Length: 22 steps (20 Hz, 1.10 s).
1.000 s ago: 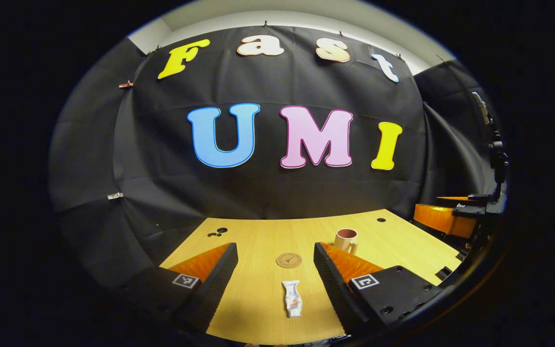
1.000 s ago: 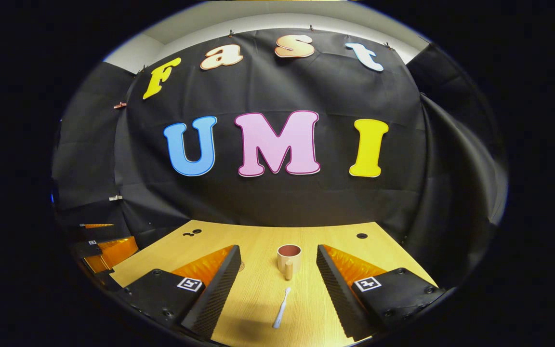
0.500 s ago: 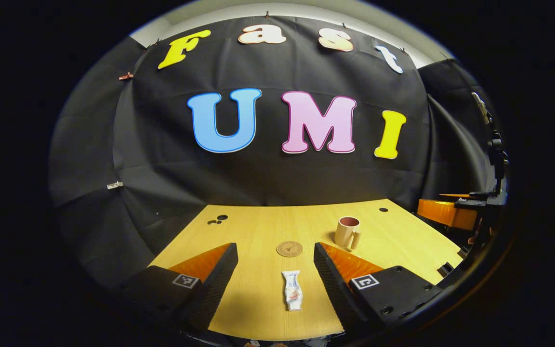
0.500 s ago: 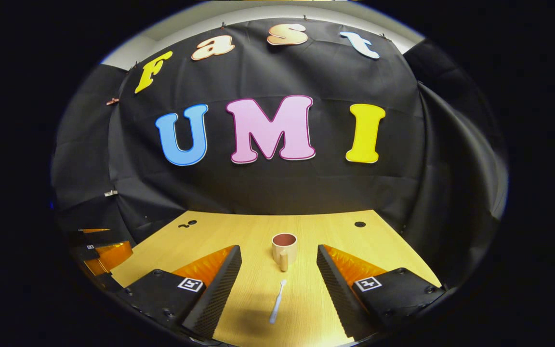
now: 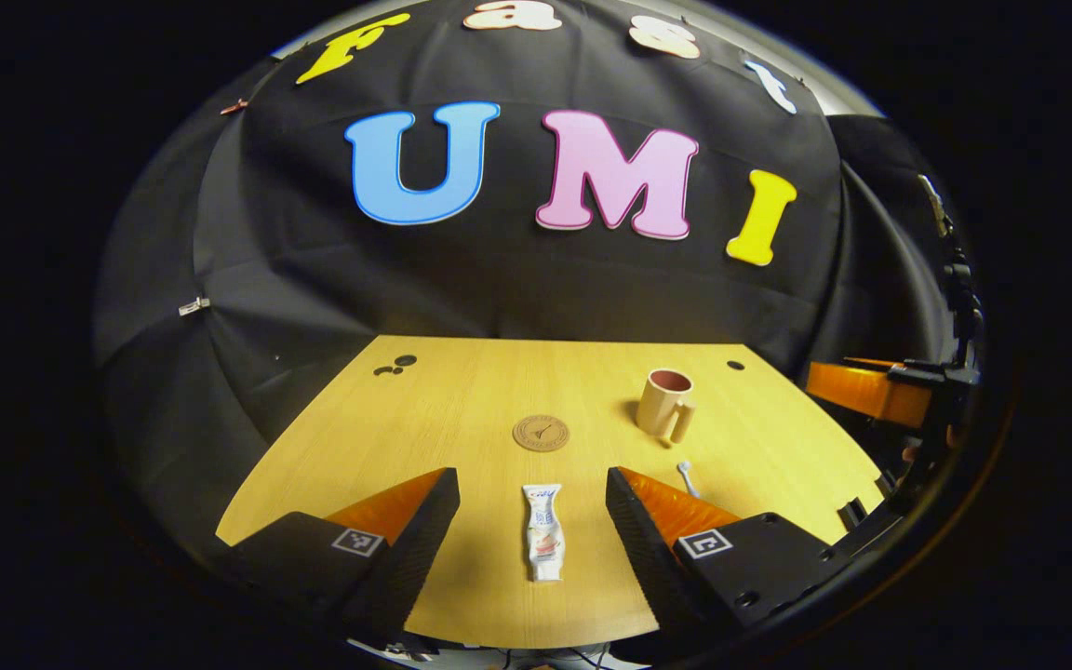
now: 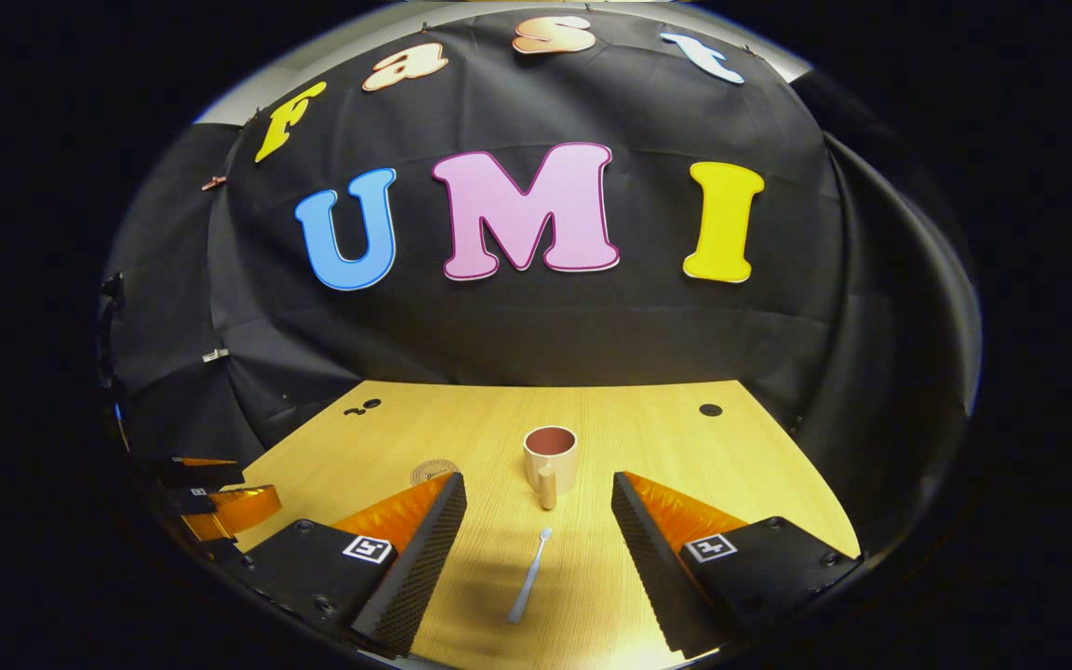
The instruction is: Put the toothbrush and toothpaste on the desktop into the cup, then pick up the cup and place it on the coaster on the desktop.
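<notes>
A white toothpaste tube [image 5: 542,531] lies on the wooden desktop between the fingers of my open left gripper [image 5: 532,507], which hangs above it. Beyond the tube sits a round brown coaster [image 5: 541,433], and to its right a beige cup [image 5: 664,404] with a dark inside. A white toothbrush head [image 5: 685,474] peeks out by the right finger. In the right gripper view the toothbrush [image 6: 529,575] lies between the fingers of my open right gripper [image 6: 538,516], with the cup [image 6: 550,457] straight ahead, its handle toward me. The coaster [image 6: 431,471] shows to the left.
The desktop [image 5: 462,400] has small dark holes at the far left [image 5: 394,365] and far right [image 5: 734,365]. Black cloth walls close in the back and sides. The other gripper [image 5: 880,391] shows at the right edge of the left gripper view, and at the left edge [image 6: 220,502] of the right gripper view.
Both grippers have risen and tilted downward, so more of the desktop shows. The toothbrush head has come into the left gripper view. Tube, toothbrush, cup and coaster have not moved.
</notes>
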Each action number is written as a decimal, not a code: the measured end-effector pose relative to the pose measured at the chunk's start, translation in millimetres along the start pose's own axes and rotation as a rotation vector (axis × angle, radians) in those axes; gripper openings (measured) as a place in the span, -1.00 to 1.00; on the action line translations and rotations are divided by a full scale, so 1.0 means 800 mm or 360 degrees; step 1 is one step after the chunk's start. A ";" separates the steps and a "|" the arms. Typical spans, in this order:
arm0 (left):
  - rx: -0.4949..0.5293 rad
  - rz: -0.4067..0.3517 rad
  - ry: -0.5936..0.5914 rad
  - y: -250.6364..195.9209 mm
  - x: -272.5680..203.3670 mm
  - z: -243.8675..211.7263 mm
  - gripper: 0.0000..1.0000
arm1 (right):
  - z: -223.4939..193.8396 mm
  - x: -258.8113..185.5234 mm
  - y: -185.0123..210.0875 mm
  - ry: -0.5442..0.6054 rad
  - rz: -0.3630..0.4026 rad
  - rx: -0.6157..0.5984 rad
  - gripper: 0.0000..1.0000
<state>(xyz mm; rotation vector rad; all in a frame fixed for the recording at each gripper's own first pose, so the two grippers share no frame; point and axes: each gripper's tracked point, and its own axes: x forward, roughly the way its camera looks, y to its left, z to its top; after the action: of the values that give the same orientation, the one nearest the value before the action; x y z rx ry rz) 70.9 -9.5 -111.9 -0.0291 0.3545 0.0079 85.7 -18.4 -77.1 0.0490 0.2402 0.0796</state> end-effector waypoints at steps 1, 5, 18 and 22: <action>0.0012 0.0005 0.0040 0.000 0.009 -0.009 0.98 | -0.002 0.006 -0.003 0.0018 0.0012 -0.0007 0.94; 0.0029 0.0011 0.0232 -0.007 0.065 -0.042 0.98 | -0.018 0.032 -0.016 0.0092 0.0075 0.0006 0.94; -0.0058 0.0103 0.0872 -0.009 0.195 -0.149 0.97 | -0.085 0.099 -0.037 0.0335 0.0231 0.0142 0.96; -0.0056 0.0192 0.1007 -0.008 0.207 -0.165 0.81 | -0.100 0.107 -0.039 0.0393 0.0307 0.0171 0.97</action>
<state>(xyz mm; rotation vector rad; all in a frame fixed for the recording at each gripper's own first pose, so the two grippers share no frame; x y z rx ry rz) 180.6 -19.5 -293.1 -0.0446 0.9886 0.1266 151.8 -39.1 -176.5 0.1697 0.4861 0.2657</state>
